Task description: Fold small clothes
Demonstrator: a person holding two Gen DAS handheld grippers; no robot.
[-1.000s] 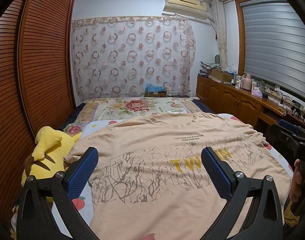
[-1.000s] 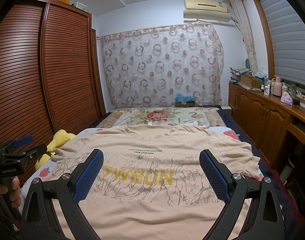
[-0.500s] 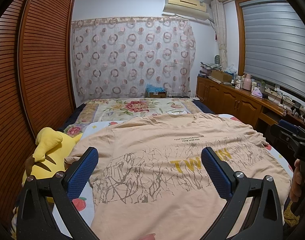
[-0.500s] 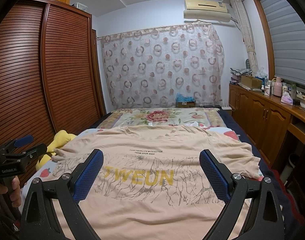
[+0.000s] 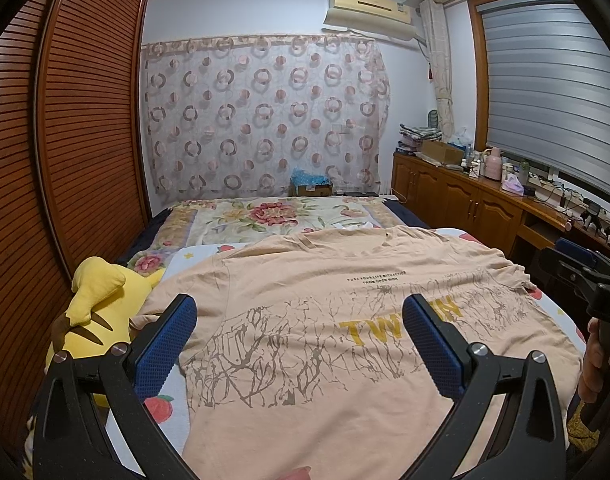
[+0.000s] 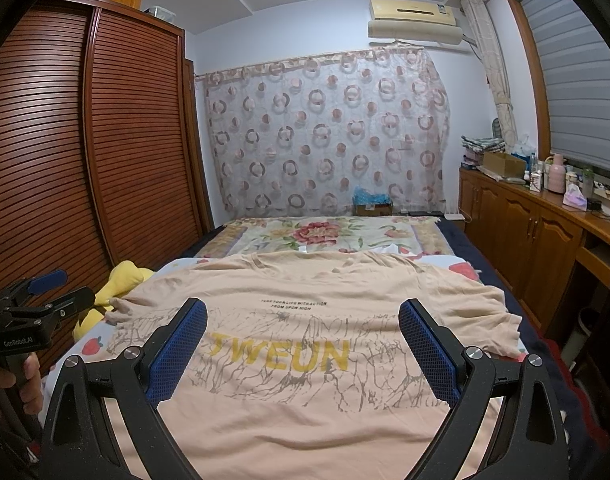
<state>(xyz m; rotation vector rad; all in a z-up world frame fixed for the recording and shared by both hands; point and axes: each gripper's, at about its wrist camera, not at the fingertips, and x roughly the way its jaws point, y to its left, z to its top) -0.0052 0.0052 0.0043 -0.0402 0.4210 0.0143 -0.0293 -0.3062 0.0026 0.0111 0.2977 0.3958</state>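
peach t-shirt (image 6: 305, 392) spread flat on the bed (image 6: 325, 236)
both tools, left tool (image 5: 301, 320) and right tool (image 6: 303, 326), hover above it, fingers wide apart, gripping nothing.

The near hem of the peach T-shirt (image 5: 305, 360) runs off the bottom edge in both views, and the blue finger pad (image 5: 433, 344) of the left gripper covers the middle of its yellow lettering. The yellow plush toy (image 5: 101, 312) is half hidden behind that gripper's frame, and the 2 lines of small black print (image 6: 293, 306) are too fine to read surely.
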